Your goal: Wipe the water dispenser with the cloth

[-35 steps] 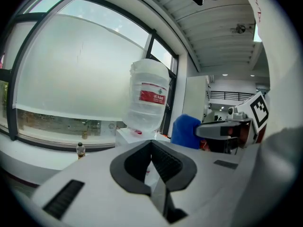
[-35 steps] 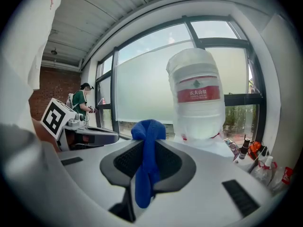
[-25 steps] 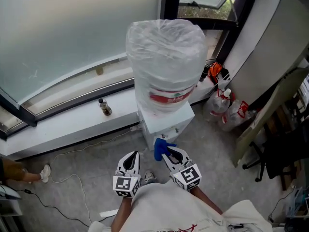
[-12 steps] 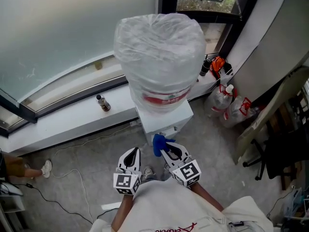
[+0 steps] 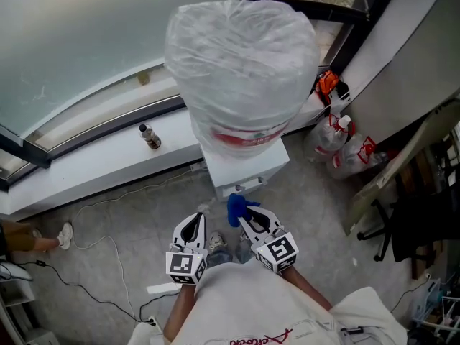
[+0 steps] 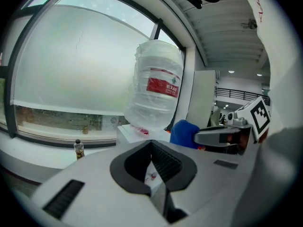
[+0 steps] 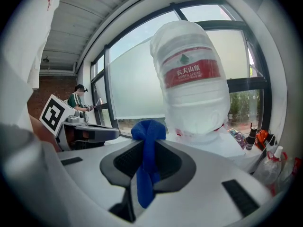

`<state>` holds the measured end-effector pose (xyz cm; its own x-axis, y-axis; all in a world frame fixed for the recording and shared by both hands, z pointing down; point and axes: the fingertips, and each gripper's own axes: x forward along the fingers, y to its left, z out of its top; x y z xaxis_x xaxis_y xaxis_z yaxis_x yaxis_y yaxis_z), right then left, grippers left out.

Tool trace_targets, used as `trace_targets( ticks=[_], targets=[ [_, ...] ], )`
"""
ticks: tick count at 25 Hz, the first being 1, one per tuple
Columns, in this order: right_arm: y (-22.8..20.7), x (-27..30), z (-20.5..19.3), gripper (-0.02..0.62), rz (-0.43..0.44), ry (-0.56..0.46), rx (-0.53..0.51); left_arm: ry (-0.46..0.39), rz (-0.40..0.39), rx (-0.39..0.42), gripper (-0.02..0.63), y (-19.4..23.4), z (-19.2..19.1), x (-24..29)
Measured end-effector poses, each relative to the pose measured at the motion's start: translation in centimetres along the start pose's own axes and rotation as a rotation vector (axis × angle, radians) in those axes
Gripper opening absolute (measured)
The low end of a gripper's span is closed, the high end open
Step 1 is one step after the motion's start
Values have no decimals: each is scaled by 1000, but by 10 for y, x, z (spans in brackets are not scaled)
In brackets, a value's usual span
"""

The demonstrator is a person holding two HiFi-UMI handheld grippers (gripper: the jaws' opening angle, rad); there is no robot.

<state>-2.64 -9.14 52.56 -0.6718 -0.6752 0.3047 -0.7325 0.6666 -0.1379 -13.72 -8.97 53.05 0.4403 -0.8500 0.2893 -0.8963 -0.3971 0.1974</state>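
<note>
Left gripper (image 5: 192, 225) is empty, jaws pressed together. Right gripper (image 5: 251, 222) pinches the cloth (image 5: 236, 209), bunched at its tips. The dispenser (image 5: 248, 165) just ahead has drawn closer, so wiping looks imminent, not begun.

The big upturned water bottle (image 5: 241, 63) is wrapped in thin clear plastic film, crinkled and shiny. Under it, the boxy white water dispenser (image 5: 248, 165) looks like smooth, faintly glossy plastic. The bunched blue cloth (image 5: 239, 208) is soft and matt. The right hand-held gripper (image 5: 243, 218) has ribbed black pads (image 7: 127, 161) and a smooth, matt pale grey plastic shell, as does the left hand-held gripper (image 5: 195, 220). The grey floor (image 5: 129, 221) is rough, mottled concrete, and the window (image 5: 93, 42) is frosted glass.
</note>
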Motion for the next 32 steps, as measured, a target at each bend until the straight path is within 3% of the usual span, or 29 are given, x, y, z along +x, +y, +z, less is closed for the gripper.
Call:
trace_targets(
  ticks=[7,13,32],
  targets=[
    [7,2,-38,79,9,81,41,58,-5,-33,12,2,-29,-2],
    [15,2,-62,80,17,122,48,59,-3,-39,12,-1,-37,-9],
    [-19,103,-30,80,38,83,-42,36,14,-36,12,-2,-32,-15]
  ],
)
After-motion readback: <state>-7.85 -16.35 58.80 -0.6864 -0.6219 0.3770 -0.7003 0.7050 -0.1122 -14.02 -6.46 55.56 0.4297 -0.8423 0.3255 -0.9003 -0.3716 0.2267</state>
